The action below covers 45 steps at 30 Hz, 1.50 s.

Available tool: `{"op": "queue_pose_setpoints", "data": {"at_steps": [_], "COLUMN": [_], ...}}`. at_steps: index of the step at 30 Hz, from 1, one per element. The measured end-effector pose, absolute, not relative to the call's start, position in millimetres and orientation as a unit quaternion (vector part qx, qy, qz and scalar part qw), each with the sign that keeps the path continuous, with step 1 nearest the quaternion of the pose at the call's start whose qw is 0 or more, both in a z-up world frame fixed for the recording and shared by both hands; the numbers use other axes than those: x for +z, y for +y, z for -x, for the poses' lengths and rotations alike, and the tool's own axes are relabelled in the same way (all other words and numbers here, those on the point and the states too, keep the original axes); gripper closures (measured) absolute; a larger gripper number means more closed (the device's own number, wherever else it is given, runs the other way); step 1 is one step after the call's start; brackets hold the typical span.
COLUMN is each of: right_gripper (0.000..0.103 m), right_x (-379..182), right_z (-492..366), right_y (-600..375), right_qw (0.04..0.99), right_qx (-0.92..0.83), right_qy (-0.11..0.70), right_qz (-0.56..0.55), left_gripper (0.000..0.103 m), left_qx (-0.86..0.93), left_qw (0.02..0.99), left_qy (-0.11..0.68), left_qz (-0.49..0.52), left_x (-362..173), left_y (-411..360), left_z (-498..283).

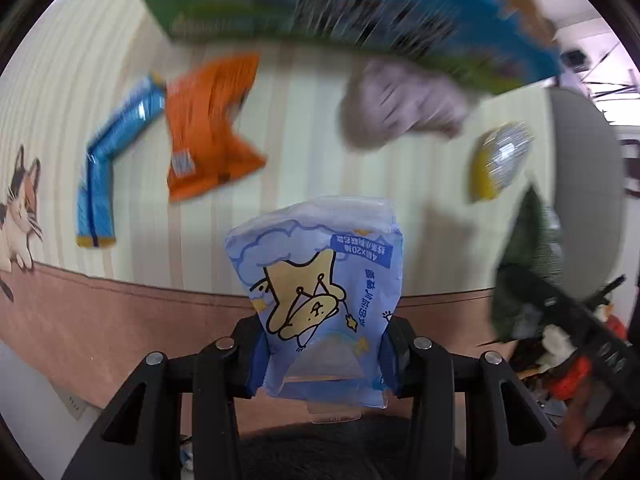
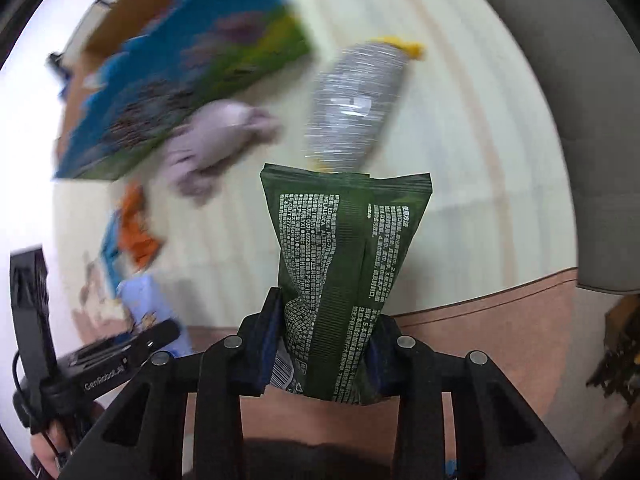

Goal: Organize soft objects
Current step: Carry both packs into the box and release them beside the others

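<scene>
My left gripper (image 1: 322, 354) is shut on a light blue tissue pack (image 1: 318, 280) with a cartoon star, held above the striped tablecloth (image 1: 280, 120). My right gripper (image 2: 324, 354) is shut on a dark green snack bag (image 2: 340, 264), also held above the cloth. On the cloth lie an orange packet (image 1: 208, 128), a blue packet (image 1: 108, 164), a grey cloth (image 1: 400, 108) and a silver-and-yellow bag (image 1: 500, 160). The right gripper with the green bag shows at the right of the left wrist view (image 1: 524, 276). The left gripper shows at the lower left of the right wrist view (image 2: 120, 356).
A large blue and green box (image 1: 340, 12) lies at the far side of the cloth, seen also in the right wrist view (image 2: 184, 80). A grey chair back (image 2: 580, 120) stands to the right. The cloth has a pink border (image 1: 120, 312) and a cat print (image 1: 20, 208).
</scene>
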State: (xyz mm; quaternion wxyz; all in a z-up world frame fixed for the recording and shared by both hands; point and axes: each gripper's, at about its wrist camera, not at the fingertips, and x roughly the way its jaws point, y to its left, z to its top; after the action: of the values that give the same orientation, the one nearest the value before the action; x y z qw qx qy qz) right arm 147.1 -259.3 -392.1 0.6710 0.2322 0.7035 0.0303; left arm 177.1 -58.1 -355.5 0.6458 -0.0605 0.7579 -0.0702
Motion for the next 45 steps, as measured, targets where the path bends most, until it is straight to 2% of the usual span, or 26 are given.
{"op": "queue_pose_setpoints", "data": {"at_steps": [8,12,15,21,28,38,42,45], "right_gripper": [0.065,0.065,0.065,0.065,0.065,0.065,0.065,0.065], "right_x": [-285,-244,-233,-245,-326,-399,-419,-429], "right_z": [-206,-251,-281,-342,-393,-409,-412,-411], "right_y": [-230,-228,-225,-226,-219,-214,-215,-215], "right_qw": [0.725,0.757,0.768,0.765,0.722,0.663,0.647,0.642], "right_qx": [0.117,0.123,0.118,0.1,0.066,0.052,0.043,0.039], "right_qy": [0.641,0.611,0.603,0.617,0.681,0.744,0.759,0.764], "right_qz": [-0.222,-0.196,-0.179,-0.156,-0.106,-0.064,-0.06,-0.055], "left_gripper": [0.061,0.061,0.061,0.061,0.061,0.061,0.061,0.057], "left_qx": [-0.125,-0.112,-0.098,-0.072,-0.034,-0.015,-0.012,-0.005], "left_qw": [0.723,0.76,0.775,0.762,0.728,0.669,0.654,0.656], "left_qy": [0.676,0.64,0.625,0.644,0.685,0.739,0.754,0.752], "left_qz": [0.067,0.033,0.013,0.007,-0.009,-0.076,-0.07,-0.056], "left_x": [-231,-194,-185,-233,-290,-372,-394,-399], "left_y": [-48,-53,-47,-38,-32,-46,-44,-41], "left_z": [-247,-298,-332,-389,-452,-507,-516,-521]}}
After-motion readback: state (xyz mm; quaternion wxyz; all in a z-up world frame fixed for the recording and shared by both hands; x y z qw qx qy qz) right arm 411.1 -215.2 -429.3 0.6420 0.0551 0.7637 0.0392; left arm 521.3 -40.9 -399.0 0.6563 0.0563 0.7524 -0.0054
